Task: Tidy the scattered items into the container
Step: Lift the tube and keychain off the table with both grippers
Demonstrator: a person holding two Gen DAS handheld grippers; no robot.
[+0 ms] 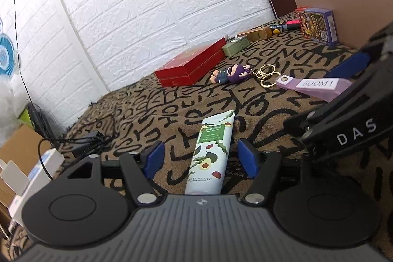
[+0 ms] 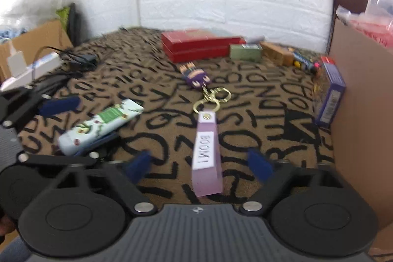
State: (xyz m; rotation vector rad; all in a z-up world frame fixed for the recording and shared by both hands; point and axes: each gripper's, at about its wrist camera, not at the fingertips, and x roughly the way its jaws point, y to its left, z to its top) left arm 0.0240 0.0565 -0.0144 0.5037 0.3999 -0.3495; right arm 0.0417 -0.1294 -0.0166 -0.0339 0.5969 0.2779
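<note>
A white hand-cream tube [image 1: 211, 154] with avocado print lies on the patterned cloth between the open blue pads of my left gripper [image 1: 202, 158]; it also shows in the right wrist view [image 2: 100, 127]. A purple keychain strap marked BOOM! [image 2: 206, 151] with gold rings and a purple figure [image 2: 196, 76] lies between the open pads of my right gripper [image 2: 199, 163]. The strap [image 1: 314, 86] and the figure [image 1: 232, 74] also show in the left wrist view. The cardboard box [image 2: 363, 114] stands at the right.
A red flat box [image 1: 191, 65], a green box [image 1: 235, 44], a gold box [image 1: 258, 34], a marker [image 1: 286, 27] and a purple card pack [image 1: 316, 25] lie along the back near the white brick wall. Cables and a charger [image 1: 86, 144] lie at the left edge.
</note>
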